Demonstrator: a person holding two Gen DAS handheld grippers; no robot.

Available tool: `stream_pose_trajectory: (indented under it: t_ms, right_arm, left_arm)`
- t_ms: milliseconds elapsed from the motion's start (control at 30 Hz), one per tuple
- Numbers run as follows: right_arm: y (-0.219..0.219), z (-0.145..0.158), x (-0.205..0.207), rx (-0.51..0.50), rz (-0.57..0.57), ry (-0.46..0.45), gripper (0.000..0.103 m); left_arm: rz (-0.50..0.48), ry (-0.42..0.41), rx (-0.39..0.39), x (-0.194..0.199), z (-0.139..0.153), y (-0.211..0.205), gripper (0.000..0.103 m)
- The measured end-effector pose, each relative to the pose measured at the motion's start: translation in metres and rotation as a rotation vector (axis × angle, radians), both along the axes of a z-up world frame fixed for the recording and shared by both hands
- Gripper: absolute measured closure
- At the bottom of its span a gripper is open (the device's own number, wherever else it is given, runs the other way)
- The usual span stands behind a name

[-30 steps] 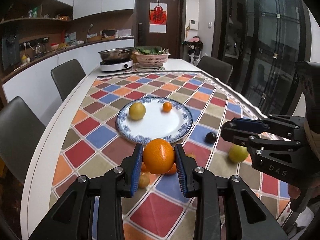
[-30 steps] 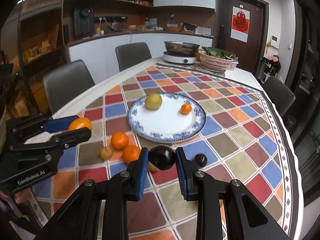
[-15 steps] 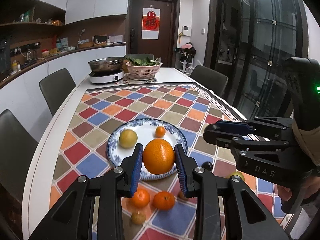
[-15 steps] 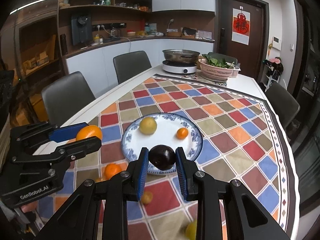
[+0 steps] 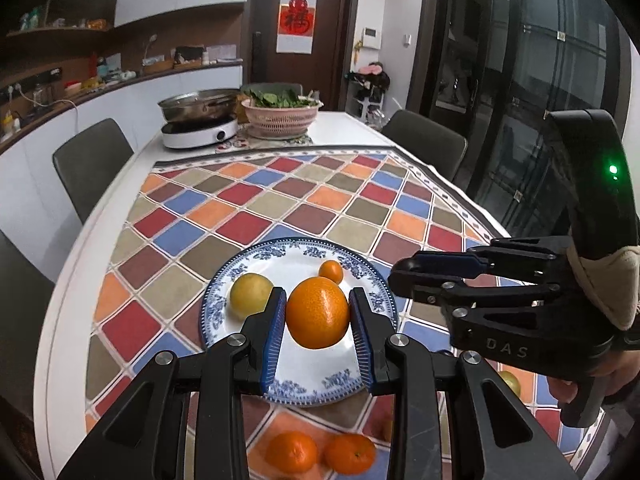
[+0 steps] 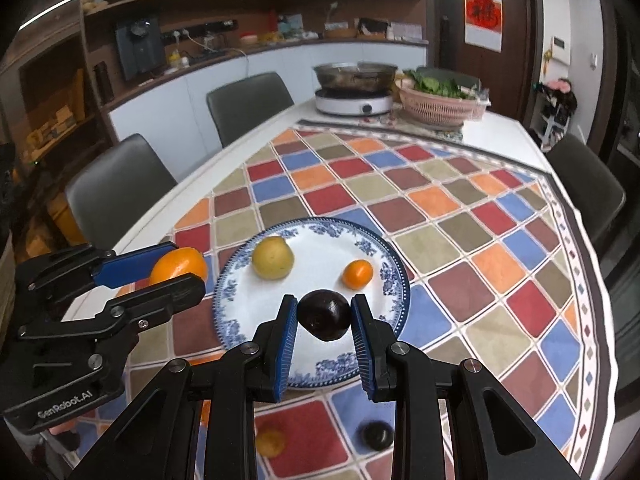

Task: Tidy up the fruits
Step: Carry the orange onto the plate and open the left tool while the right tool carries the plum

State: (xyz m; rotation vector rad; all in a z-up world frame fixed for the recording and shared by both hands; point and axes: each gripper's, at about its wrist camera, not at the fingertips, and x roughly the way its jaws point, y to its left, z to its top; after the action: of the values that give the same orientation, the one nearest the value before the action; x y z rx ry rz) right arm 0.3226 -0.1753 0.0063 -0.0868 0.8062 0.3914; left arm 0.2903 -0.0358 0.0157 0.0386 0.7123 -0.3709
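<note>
My left gripper [image 5: 318, 322] is shut on a large orange [image 5: 317, 313] and holds it over the near part of the blue-patterned white plate [image 5: 288, 380]. My right gripper [image 6: 325, 322] is shut on a dark purple fruit [image 6: 325, 315] and holds it over the near part of the same plate [image 6: 248, 308]. On the plate lie a yellow fruit [image 6: 273, 257] and a small orange [image 6: 357, 274]. The left gripper with its orange [image 6: 178, 266] shows at the left of the right wrist view. The right gripper [image 5: 416, 270] shows at the right of the left wrist view.
Two small oranges [image 5: 320, 452] lie on the checkered tablecloth in front of the plate. A dark fruit [image 6: 377, 435] and a small yellow fruit [image 6: 271, 442] lie near the front edge. A hotpot cooker [image 5: 198, 126] and a pink basket of greens [image 5: 282, 118] stand at the far end. Chairs surround the table.
Both grippers have risen and moved forward with their fruits, from over the loose fruits on the cloth to above the plate's near part.
</note>
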Motion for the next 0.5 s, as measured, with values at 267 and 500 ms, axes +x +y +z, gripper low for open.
stream_pose_trajectory:
  t_ms: [267,500]
  right_arm:
    - [0.001,-0.03,0.043,-0.021,-0.005,0.116,0.075]
    - [0.002,-0.048,0.066,-0.06,-0.005,0.164,0.075]
  left_arm:
    - [-0.004,0.124,0.011,0.044,-0.035,-0.005,0.071]
    - [0.01,0.2,0.02,0.067,-0.061,-0.005,0.071]
